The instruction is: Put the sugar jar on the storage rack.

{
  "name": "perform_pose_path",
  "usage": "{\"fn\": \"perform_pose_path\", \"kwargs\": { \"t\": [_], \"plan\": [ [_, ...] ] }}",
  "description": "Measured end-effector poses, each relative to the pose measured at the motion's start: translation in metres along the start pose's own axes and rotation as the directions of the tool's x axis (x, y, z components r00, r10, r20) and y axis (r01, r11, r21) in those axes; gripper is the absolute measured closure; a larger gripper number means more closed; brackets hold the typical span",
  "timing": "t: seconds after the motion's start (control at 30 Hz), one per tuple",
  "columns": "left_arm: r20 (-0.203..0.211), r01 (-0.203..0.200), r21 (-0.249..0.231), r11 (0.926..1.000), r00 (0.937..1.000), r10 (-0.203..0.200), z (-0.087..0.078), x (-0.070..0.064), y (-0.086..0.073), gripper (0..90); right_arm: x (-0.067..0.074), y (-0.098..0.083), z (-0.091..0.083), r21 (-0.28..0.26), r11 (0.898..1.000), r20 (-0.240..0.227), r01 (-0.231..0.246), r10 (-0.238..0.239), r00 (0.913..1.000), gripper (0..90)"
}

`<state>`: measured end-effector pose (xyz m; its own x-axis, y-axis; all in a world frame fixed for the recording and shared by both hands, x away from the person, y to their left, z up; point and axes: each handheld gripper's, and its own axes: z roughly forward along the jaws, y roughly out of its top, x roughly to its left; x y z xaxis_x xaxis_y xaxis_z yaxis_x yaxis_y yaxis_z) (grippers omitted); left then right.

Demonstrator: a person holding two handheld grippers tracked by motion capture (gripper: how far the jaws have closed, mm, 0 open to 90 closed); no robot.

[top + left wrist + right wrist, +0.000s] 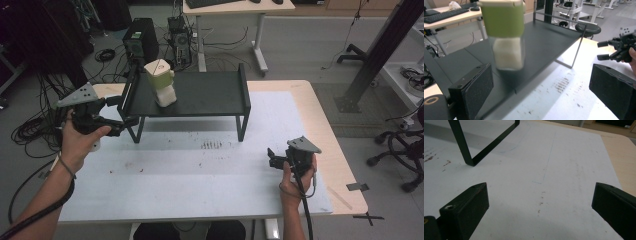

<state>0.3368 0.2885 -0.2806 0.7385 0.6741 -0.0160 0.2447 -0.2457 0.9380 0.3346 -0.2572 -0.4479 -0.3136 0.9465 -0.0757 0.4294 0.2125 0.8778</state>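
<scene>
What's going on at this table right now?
A person holds a two-jaw gripper in each hand at a white-covered table. The left gripper, jaws open with nothing between them, is at the left end of a black metal shelf, pointed toward a green-and-white container that stands upright on the shelf. The container is not gripped yet. The right gripper is over the table on the right, jaws open and empty, apart from the shelf.
</scene>
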Motion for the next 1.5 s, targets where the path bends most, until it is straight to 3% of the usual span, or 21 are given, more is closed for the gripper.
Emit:
{"fn": "perform_pose_path", "kwargs": {
  "t": [0.17, 0.6, 1.17, 1.4, 1.5],
  "plan": [
    [0.007, 0.025, -0.020, 0.9995, 0.9997, -0.025, -0.005, -0.007, -0.012, 5.7, 0.001, 0.000, 0.000, 0.007, 1.000, 0.003, 0.004, -0.004, 1.0000, 1.0],
    [0.027, 0.022, -0.002, 0.9998, 0.9994, -0.021, -0.013, -0.020, -0.036, 5.5, 0.001, -0.001, 0.002, 0.031, 1.000, -0.004, -0.003, 0.004, 1.0000, 1.1],
    [0.034, 0.037, -0.016, 0.9992, 0.9987, -0.037, -0.018, -0.019, -0.051, 6.0, 0.002, -0.001, 0.005, 0.064, 0.998, 0.005, 0.008, -0.008, 1.0000, 1.1],
    [0.039, 0.049, -0.012, 0.9987, 0.9981, -0.048, -0.017, -0.018, -0.058, 6.0, 0.003, -0.001, 0.007, 0.076, 0.997, -0.008, 0.016, -0.016, 0.9998, 1.1],
    [0.043, 0.055, -0.007, 0.9985, 0.9976, -0.055, -0.015, -0.017, -0.064, 6.0, 0.003, -0.002, 0.011, 0.107, 0.994, -0.025, 0.020, -0.017, 0.9995, 1.2]
  ]
}}
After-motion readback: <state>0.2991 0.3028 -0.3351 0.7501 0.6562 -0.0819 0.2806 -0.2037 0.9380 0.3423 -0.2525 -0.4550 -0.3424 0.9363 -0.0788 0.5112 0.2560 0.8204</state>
